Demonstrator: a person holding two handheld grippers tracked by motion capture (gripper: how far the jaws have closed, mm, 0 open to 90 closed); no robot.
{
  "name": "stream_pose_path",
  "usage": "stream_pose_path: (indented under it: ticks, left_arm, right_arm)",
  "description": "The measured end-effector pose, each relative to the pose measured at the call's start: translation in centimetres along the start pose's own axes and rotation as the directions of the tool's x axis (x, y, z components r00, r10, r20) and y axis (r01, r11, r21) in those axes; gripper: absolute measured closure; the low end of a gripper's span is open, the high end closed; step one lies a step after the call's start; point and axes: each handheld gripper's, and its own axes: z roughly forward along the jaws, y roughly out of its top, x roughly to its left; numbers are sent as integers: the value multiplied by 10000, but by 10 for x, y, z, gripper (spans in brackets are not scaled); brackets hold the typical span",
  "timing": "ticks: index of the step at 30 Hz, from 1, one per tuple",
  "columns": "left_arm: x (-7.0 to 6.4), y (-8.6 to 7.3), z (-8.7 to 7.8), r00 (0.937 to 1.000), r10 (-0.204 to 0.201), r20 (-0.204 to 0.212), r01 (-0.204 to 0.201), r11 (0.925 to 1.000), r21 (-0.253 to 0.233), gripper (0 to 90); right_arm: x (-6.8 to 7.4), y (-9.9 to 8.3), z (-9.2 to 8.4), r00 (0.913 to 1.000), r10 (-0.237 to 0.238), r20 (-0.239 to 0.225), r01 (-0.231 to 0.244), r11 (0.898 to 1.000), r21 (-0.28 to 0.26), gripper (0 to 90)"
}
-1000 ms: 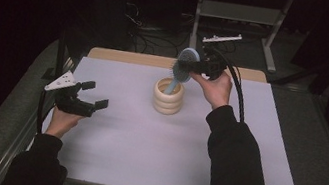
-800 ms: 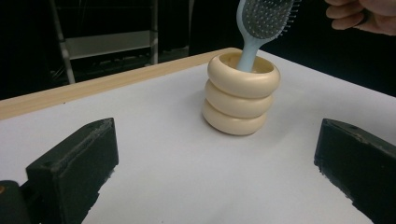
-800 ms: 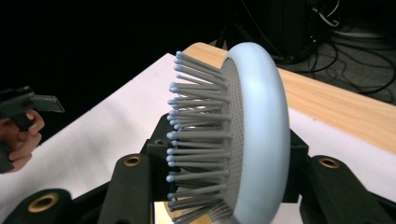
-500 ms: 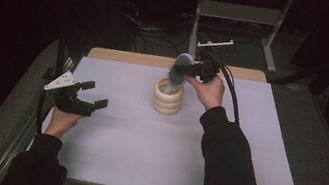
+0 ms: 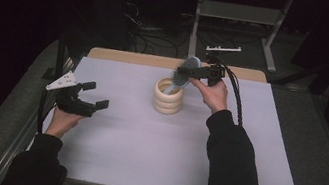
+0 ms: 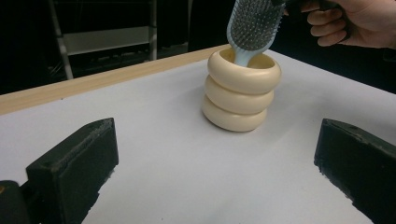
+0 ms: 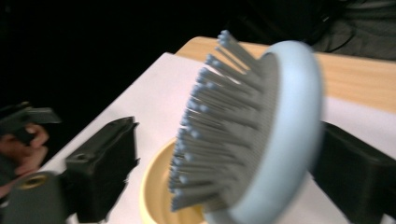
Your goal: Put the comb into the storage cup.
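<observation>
A light-blue hairbrush (image 5: 183, 73) with grey bristles stands tilted, its handle down inside a cream ringed vase (image 5: 168, 98) at the table's far middle. My right gripper (image 5: 187, 69) is around the brush head. Its jaws have just been opening. In the right gripper view the brush (image 7: 261, 135) sits between the jaws, with a clear gap on the bristle side, above the vase mouth (image 7: 154, 196). My left gripper (image 5: 96, 95) rests open and empty at the table's left. In the left gripper view the vase (image 6: 240, 91) and brush (image 6: 254, 23) lie ahead of it.
The white tabletop (image 5: 139, 169) has a wooden strip (image 5: 128, 56) along its far edge. Beyond it are a metal stand (image 5: 239, 14) and cables on the dark floor. The person's right sleeve (image 5: 233, 170) crosses the table's near right.
The right hand has come down and left, lowering the brush from above the vase until its handle is inside. The left gripper has not moved.
</observation>
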Motion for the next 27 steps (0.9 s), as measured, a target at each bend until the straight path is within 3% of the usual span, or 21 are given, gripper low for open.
stream_pose_path:
  ticks: [1, 6, 10, 13, 27]
  left_arm:
    - [0, 0, 0, 10000, -8, -2, 8, 10000, 21, 0]
    - [-2, 2, -1, 10000, 28, 15, -28, 9999, -131, 0]
    - [-1, 1, -2, 9999, -105, 53, 106, 9999, -44, 0]
    - [0, -1, -1, 9997, -230, 59, 229, 9997, 104, 0]
    - [0, -3, 1, 9999, -103, -11, 104, 9991, 411, 0]
  right_arm:
    - [0, -1, -1, 9999, -110, 81, 110, 9999, -8, 0]
    - [-1, -2, -10, 9969, -635, 461, 639, 9979, -78, 0]
    - [-1, -6, -17, 9849, -1349, 1081, 1340, 9909, 157, 0]
    - [-3, -10, -25, 9818, -1480, 1193, 1476, 9890, 121, 0]
    - [-10, -23, -52, 9760, -1810, 1210, 1823, 9832, 1, 0]
